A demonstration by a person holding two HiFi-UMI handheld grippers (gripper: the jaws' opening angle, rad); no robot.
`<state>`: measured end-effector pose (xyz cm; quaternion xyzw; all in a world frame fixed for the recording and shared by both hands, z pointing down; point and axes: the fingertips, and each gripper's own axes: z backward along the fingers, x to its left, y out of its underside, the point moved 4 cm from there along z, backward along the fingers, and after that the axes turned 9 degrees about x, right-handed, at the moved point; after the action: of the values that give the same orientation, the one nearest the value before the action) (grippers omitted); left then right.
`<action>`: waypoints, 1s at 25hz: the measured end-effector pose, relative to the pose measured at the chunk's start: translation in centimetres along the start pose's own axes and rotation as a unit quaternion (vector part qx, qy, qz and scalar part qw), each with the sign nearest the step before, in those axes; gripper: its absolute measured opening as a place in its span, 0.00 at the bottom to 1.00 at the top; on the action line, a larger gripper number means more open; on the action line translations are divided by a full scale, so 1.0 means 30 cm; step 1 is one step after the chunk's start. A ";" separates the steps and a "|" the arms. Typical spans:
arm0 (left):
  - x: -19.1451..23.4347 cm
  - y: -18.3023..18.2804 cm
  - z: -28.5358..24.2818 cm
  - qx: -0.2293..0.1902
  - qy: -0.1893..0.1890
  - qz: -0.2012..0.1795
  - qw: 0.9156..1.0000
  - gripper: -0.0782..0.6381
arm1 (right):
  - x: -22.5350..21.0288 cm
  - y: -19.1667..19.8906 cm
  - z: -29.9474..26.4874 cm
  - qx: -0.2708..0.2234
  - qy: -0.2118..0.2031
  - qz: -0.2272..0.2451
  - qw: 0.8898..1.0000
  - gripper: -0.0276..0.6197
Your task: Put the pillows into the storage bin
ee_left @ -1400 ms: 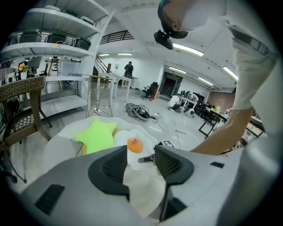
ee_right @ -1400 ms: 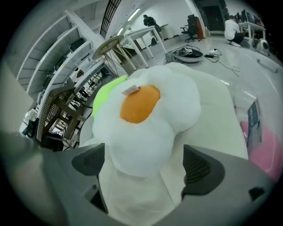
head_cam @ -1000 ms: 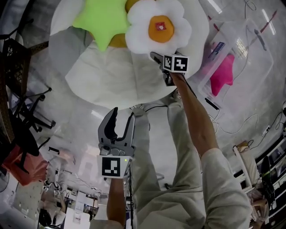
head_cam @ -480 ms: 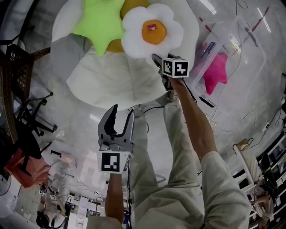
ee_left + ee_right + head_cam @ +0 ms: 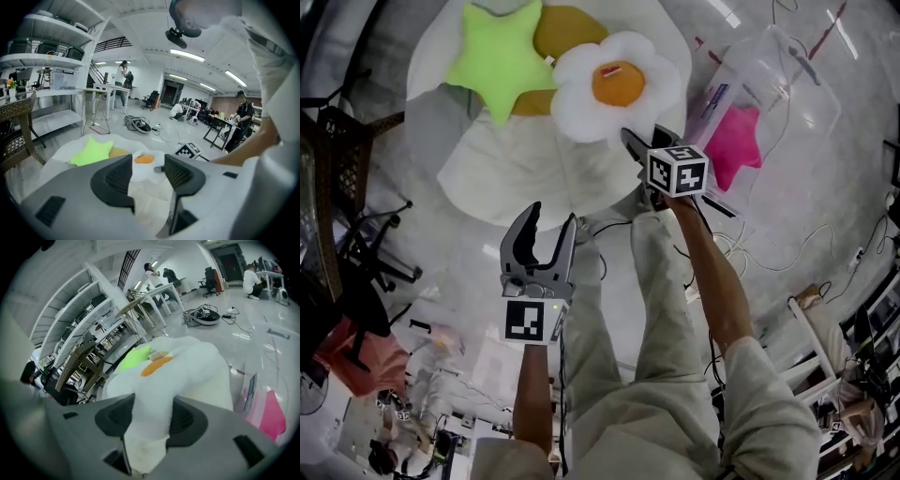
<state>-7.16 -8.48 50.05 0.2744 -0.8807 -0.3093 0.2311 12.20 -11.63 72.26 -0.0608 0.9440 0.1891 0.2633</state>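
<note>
Over the white cushion (image 5: 516,178), my right hand-held gripper (image 5: 151,418) just closed on the flower pillow (image 5: 614,89) (petal only): carry it gently right to the storage bin (image 5: 811,94).

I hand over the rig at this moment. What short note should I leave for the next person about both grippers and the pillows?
Left gripper: open and empty, held in front of the white beanbag.
Right gripper: its jaws have just been closing and are now shut on a petal of the flower pillow.
Done: the pink star pillow is in the clear storage bin.
Left: the flower pillow, the green star pillow and the brown pillow must go into the bin. The last two lie on the beanbag.
</note>
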 end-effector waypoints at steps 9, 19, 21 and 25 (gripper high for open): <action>-0.153 -0.012 -0.059 0.013 0.031 -0.027 0.999 0.46 | -0.085 -0.019 0.292 -0.066 0.016 0.003 0.998 0.35; -0.372 -0.093 -0.182 0.012 0.069 -0.050 0.996 0.46 | -0.383 -0.018 0.737 -0.164 0.095 -0.047 0.981 0.36; -0.418 -0.099 -0.206 0.014 0.077 -0.057 0.995 0.46 | -0.478 0.020 0.811 -0.175 0.115 -0.076 0.975 0.36; -0.506 -0.097 -0.249 0.021 0.094 -0.069 0.993 0.46 | -0.673 0.138 0.904 -0.177 0.162 -0.130 0.962 0.36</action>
<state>9.40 -4.03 49.73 0.3666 -0.8406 -0.2789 0.2849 41.43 3.04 62.70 -0.2579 0.9096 0.3050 0.1144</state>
